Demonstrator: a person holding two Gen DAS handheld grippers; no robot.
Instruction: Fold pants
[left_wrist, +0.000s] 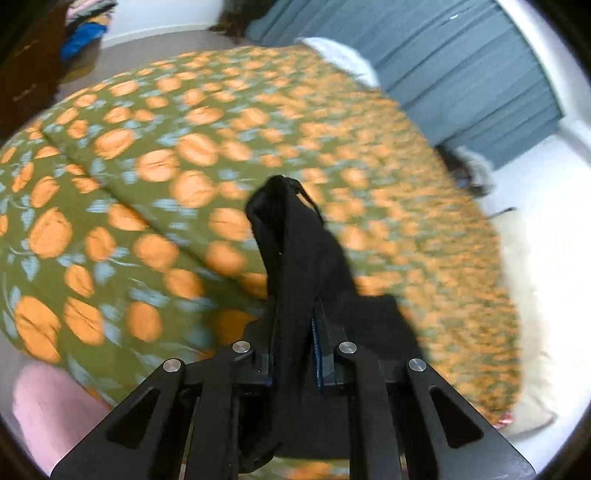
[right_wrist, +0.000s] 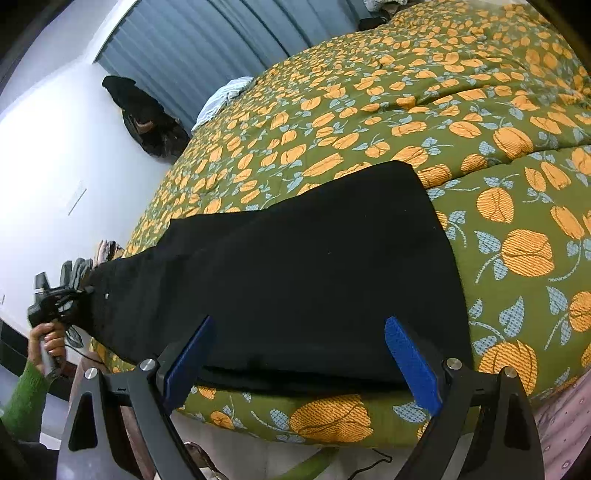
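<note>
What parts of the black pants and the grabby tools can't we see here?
- Left wrist view: the left tool is shut on the black pants; bunched cloth hides its pads.
- Left wrist view: the bedspread pattern is motion-blurred.
- Right wrist view: the right tool covers the pants' near edge.

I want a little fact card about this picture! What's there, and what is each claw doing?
place: a bed with a green bedspread printed with orange flowers
clothing: black pants spread flat on the bedspread
left claw: shut on one end of the pants, black cloth bunched between its fingers
right claw: open, over the other end of the pants, gripping nothing
person: a hand in a green sleeve holds the left claw's handle
folding: not yet folded over
</note>
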